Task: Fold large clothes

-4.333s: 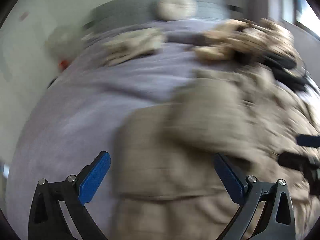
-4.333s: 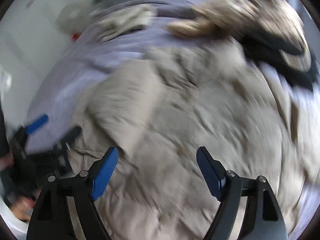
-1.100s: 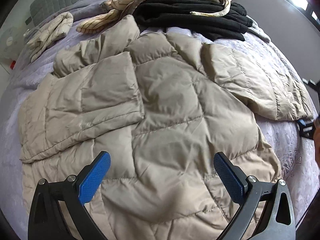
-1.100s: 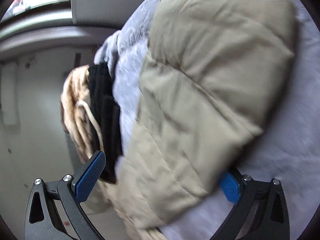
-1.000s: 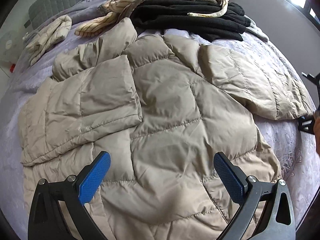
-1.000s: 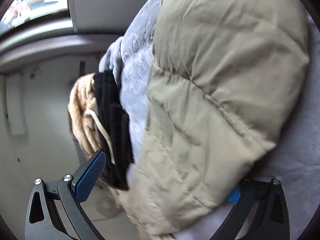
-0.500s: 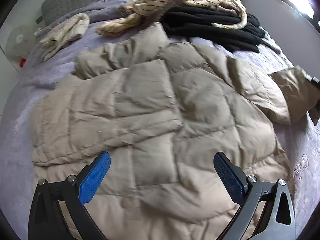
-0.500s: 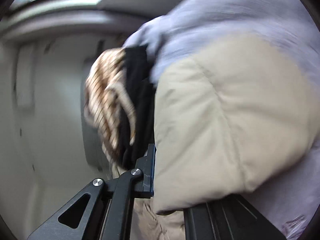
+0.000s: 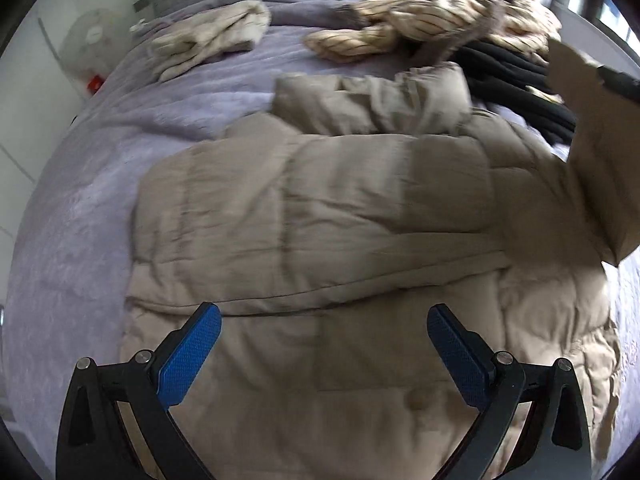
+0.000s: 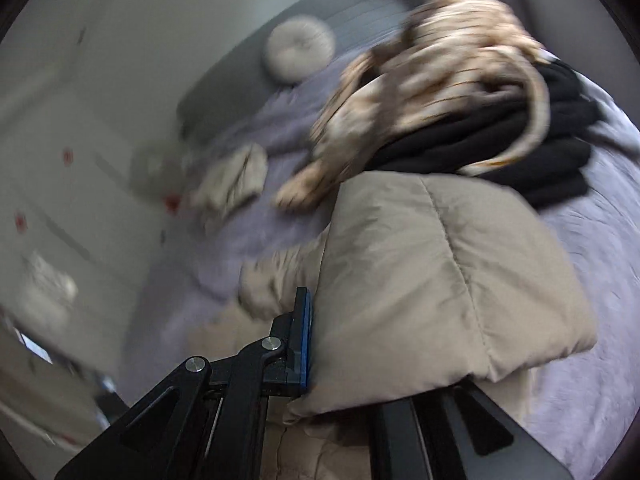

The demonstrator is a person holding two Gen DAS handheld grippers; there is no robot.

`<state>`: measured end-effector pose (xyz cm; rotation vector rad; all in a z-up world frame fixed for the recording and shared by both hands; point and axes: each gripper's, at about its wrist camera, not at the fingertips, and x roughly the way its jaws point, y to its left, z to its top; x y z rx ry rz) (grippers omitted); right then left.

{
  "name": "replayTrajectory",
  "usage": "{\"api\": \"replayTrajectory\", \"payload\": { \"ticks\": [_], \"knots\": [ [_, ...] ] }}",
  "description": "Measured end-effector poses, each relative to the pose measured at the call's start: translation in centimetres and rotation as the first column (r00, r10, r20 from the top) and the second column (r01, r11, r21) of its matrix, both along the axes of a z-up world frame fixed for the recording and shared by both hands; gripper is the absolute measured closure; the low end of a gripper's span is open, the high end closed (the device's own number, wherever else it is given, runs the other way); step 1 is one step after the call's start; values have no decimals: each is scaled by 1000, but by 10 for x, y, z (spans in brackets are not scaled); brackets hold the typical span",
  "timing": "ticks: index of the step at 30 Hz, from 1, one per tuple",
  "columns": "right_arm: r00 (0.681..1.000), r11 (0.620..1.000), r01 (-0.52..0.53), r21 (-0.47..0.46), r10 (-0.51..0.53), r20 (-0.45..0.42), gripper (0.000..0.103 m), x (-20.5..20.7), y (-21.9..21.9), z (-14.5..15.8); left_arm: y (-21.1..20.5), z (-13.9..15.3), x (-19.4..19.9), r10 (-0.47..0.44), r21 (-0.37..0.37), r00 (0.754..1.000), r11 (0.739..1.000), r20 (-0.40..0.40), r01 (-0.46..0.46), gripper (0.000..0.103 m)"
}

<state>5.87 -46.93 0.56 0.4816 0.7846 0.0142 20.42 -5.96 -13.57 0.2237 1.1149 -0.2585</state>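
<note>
Lying beyond the tool (image 9: 324,354): one jacket (image 9: 320,216), one striped garment (image 9: 432,20), one black garment (image 9: 516,76), one cream garment (image 9: 208,42), one cushion (image 10: 300,50).

The left claw (image 9: 324,336) hung wide open above a beige puffer jacket (image 9: 320,220) spread on the lavender bed (image 9: 72,240). At the right edge one sleeve (image 9: 600,152) was lifted. Striped (image 9: 432,20) and black clothes (image 9: 516,80) lay beyond.
</note>
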Motion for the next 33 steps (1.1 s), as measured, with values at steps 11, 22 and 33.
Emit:
{"api": "replayTrajectory", "payload": {
  "ticks": [11, 22, 33],
  "knots": [
    [963, 968, -120, -220, 60, -264, 96, 33, 104, -98, 51, -6, 14, 77, -7, 997, 997, -1, -77, 0],
    [940, 995, -56, -88, 23, -339, 30, 17, 93, -111, 62, -6, 16, 82, -24, 997, 996, -13, -82, 0],
    [943, 931, 282, 232, -225, -244, 31, -37, -2, -88, 60, -6, 25, 87, -58, 996, 994, -22, -88, 0]
  ]
}}
